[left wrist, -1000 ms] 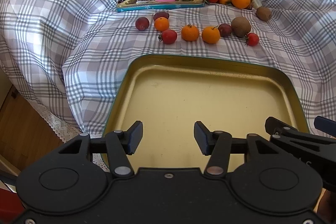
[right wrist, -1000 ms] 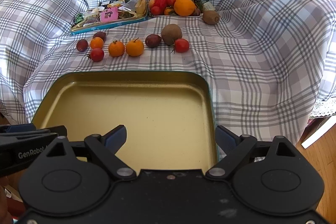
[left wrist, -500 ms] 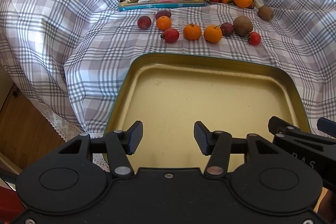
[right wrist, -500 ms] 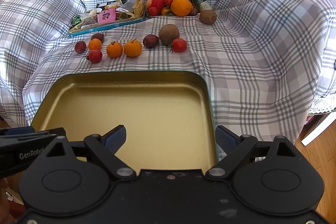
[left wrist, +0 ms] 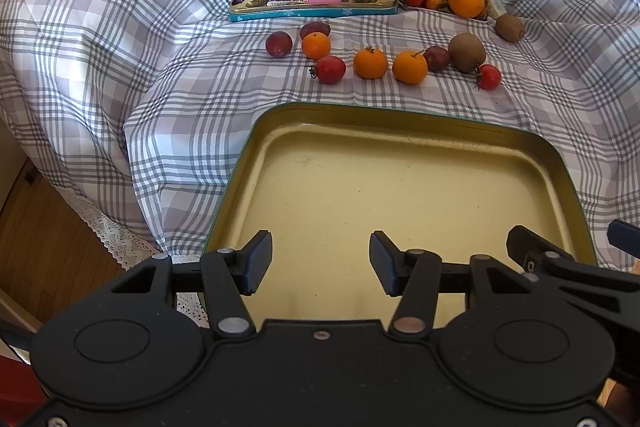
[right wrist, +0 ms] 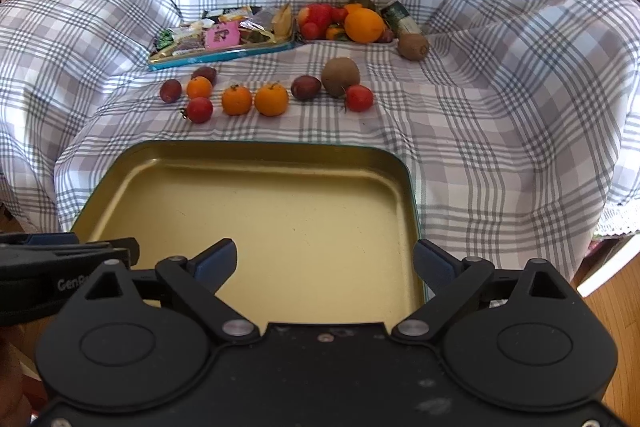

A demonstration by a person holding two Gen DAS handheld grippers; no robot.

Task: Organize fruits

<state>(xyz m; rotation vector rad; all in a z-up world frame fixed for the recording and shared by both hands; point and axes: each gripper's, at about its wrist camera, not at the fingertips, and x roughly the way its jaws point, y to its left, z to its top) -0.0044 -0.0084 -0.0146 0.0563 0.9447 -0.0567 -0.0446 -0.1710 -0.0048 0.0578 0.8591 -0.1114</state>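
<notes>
While both claws, left claw and right claw, hang spread and unladen over the gold tray, loose fruits lie beyond its far rim (take nearest first, gently).

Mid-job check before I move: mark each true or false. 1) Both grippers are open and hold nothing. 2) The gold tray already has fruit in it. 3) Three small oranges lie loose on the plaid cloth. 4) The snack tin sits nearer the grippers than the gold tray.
1) True: the left gripper and right gripper have their fingers spread, nothing between them.
2) False: the gold tray holds no fruit.
3) True: three small oranges lie on the plaid cloth.
4) False: the snack tin lies beyond the tray and fruit.
</notes>
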